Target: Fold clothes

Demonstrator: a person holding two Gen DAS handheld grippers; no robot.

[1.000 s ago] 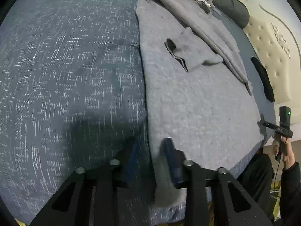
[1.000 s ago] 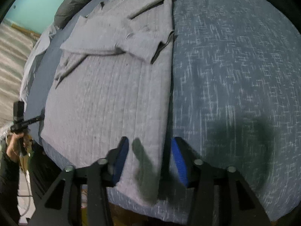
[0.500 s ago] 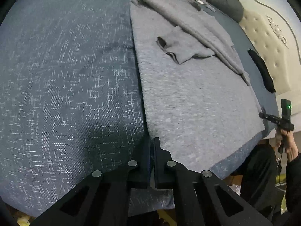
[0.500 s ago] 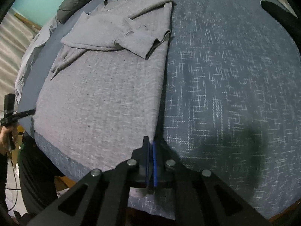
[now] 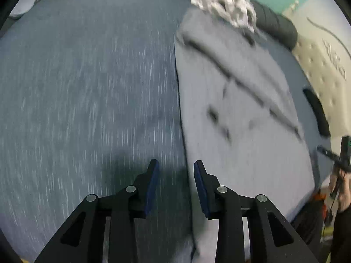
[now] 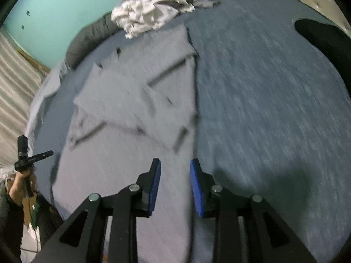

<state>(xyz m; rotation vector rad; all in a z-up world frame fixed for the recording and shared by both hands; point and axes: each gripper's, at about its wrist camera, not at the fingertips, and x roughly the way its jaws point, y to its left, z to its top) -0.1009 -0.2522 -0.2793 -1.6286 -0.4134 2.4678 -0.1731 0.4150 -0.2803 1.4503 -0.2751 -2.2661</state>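
A grey sweater (image 5: 241, 131) lies flat on the blue-grey bedspread (image 5: 87, 87), its sleeves folded across its body. My left gripper (image 5: 176, 164) is open just over the sweater's left edge near the hem, and grey cloth runs under its right finger. In the right wrist view the sweater (image 6: 131, 114) fills the left half. My right gripper (image 6: 175, 162) is open over the sweater's right edge, with nothing between its fingers. Both views are blurred by motion.
A heap of white and grey clothes (image 6: 151, 11) and a dark bolster (image 6: 87, 39) lie at the far end of the bed. A black item (image 6: 322, 37) sits near the tufted headboard (image 5: 324, 65). A hand holding a black device (image 5: 337, 164) is at the bed's near edge.
Half a second ago both grippers were shut at the sweater's hem edges. Both have opened since, and both views have swung up toward the far end of the bed.
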